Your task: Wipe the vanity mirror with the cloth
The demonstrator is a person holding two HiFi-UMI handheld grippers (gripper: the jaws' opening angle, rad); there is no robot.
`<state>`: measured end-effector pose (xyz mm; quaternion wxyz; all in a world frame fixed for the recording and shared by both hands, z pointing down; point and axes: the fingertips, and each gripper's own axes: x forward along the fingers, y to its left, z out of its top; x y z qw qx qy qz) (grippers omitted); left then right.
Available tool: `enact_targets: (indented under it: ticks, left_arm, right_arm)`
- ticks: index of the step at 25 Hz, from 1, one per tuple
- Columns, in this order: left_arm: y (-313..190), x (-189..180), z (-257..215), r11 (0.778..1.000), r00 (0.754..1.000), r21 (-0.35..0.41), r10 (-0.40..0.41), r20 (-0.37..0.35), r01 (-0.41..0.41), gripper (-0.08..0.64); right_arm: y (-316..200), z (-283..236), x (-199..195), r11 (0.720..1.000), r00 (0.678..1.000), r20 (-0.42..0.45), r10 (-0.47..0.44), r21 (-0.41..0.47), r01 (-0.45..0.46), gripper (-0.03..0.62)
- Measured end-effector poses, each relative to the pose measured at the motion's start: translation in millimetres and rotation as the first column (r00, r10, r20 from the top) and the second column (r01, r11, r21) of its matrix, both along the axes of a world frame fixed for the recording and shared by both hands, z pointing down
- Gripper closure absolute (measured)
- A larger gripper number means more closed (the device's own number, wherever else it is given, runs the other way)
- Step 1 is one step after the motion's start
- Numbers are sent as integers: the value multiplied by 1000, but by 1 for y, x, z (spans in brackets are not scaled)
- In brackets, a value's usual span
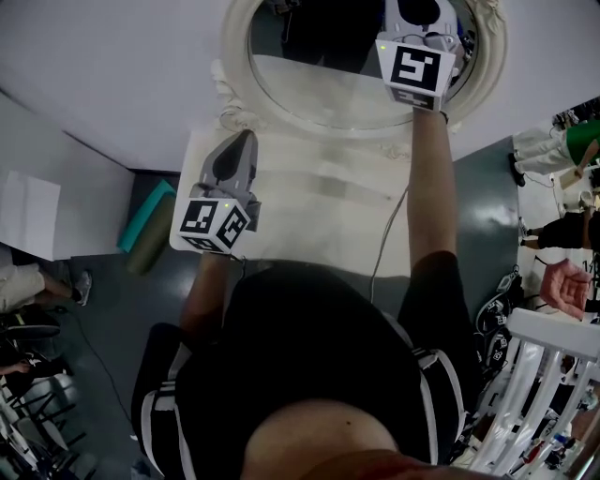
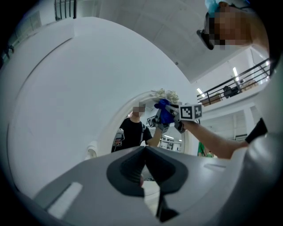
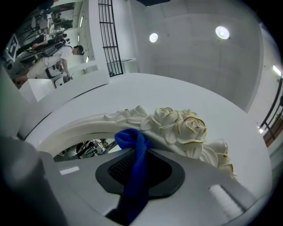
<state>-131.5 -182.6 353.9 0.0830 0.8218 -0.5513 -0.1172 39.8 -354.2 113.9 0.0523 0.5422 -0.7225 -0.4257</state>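
Observation:
The oval vanity mirror (image 1: 319, 89) in a white carved frame (image 1: 234, 56) stands at the back of a white vanity top (image 1: 319, 234). My right gripper (image 1: 417, 19) reaches up to the mirror's top edge, shut on a blue cloth (image 3: 137, 163). In the right gripper view the cloth's bunched end touches the frame just below the rose ornaments (image 3: 181, 128), above a sliver of glass (image 3: 84, 148). The left gripper view shows the cloth (image 2: 164, 112) at the frame's crest. My left gripper (image 1: 247, 139) is shut and holds nothing, hovering over the vanity's left part, apart from the mirror.
A white wall rises behind the mirror. A teal object (image 1: 145, 216) lies on the floor left of the vanity. A white rack (image 1: 553, 375) and a person's hand (image 1: 567, 286) are at the right. A cable (image 1: 384, 244) hangs across the vanity top.

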Motion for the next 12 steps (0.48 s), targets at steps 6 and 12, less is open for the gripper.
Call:
enact_targets:
  ticks: [6, 12]
  left_arm:
    - [-10, 4, 5, 1000, 1000, -10, -2, 9, 2, 549]
    - [-17, 9, 16, 999, 1000, -37, 6, 4, -6, 549]
  right_arm:
    - [-2, 21, -16, 1000, 993, -122, 2, 26, 1, 529]
    - [-2, 63, -35, 1000, 971, -237, -20, -15, 17, 529]
